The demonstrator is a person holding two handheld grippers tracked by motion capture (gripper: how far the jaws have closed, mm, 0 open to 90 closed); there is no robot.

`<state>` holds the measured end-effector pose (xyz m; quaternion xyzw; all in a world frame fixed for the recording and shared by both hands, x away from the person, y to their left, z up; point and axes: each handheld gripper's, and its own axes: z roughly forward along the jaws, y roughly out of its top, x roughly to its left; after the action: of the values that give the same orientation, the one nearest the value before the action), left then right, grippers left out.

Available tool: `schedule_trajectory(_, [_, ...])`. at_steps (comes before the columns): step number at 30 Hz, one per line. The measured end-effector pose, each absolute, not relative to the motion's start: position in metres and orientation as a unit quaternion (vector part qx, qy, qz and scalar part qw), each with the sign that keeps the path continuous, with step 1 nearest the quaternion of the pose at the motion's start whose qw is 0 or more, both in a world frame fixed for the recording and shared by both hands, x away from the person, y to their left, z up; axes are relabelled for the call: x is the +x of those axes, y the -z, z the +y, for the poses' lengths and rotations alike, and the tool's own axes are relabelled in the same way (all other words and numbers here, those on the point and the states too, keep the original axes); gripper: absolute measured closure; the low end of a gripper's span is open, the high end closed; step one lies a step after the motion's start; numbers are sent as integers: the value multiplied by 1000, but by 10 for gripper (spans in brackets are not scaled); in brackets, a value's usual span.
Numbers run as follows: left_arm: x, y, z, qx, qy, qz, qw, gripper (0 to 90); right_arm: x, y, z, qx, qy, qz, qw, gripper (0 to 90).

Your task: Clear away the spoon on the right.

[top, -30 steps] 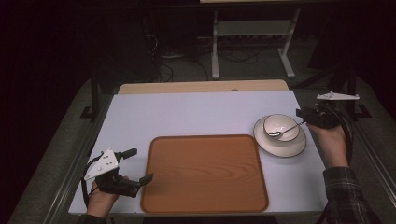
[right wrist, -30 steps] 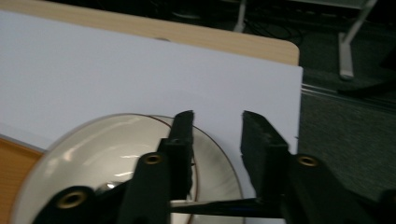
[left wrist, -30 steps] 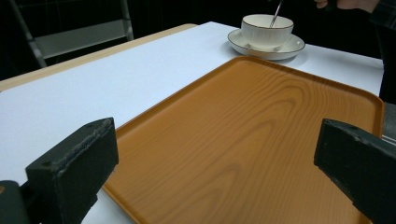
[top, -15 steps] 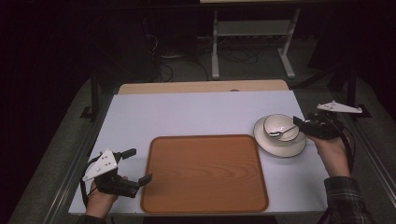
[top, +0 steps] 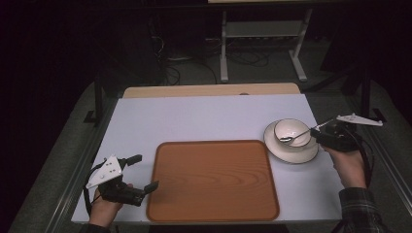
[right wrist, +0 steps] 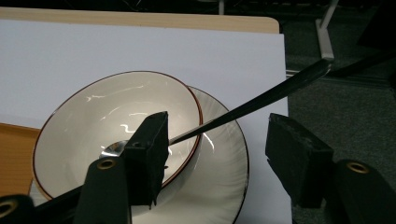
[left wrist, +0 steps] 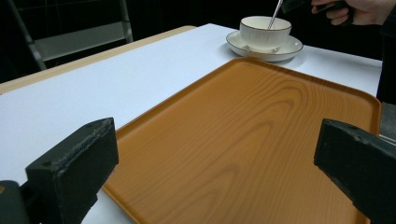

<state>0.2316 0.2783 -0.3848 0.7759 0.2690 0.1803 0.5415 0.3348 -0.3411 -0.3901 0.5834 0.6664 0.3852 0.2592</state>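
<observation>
A person sits at a white rectangular table (top: 204, 116) in a dim room, a two-jaw gripper in each hand. The right gripper (top: 324, 137) hovers at the right rim of a white round saucer (top: 291, 154) holding a small white bowl with a thin dark rim (top: 291, 131). A slim silver spoon (top: 296, 134) rests in the bowl, its handle leaning out over the rim toward the gripper. In the right gripper view the jaws have just been opening and stand moderately apart; the handle (right wrist: 261, 102) passes between them, untouched by either pad, and the near jaw hides part of the spoon's head (only a glint shows).

The left gripper (top: 141, 174) rests near the table's front left corner, jaws spread wide and empty, aimed across a brown wood-grain tray with rounded corners (top: 214, 179). The left gripper view cuts off the tray's near edge behind the jaws.

The saucer sits just beside the tray's far right corner and close to the table's right edge. The far and left parts of the table offer open room. The floor beyond is too dark to read.
</observation>
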Motion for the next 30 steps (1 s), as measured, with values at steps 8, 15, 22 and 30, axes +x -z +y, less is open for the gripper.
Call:
schedule_trajectory(8, [232, 385, 277, 777, -180, 268, 540, 0, 354, 405, -340, 587, -402, 658, 247, 381])
schedule_trajectory(15, [232, 386, 278, 778, -180, 269, 539, 0, 365, 415, -333, 587, -411, 659, 230, 425])
schedule_trajectory(22, [232, 385, 278, 777, -180, 269, 540, 0, 364, 418, -333, 584, -415, 662, 220, 512])
schedule_trajectory(30, [232, 385, 278, 776, -180, 268, 541, 0, 363, 419, -331, 580, -406, 670, 225, 604])
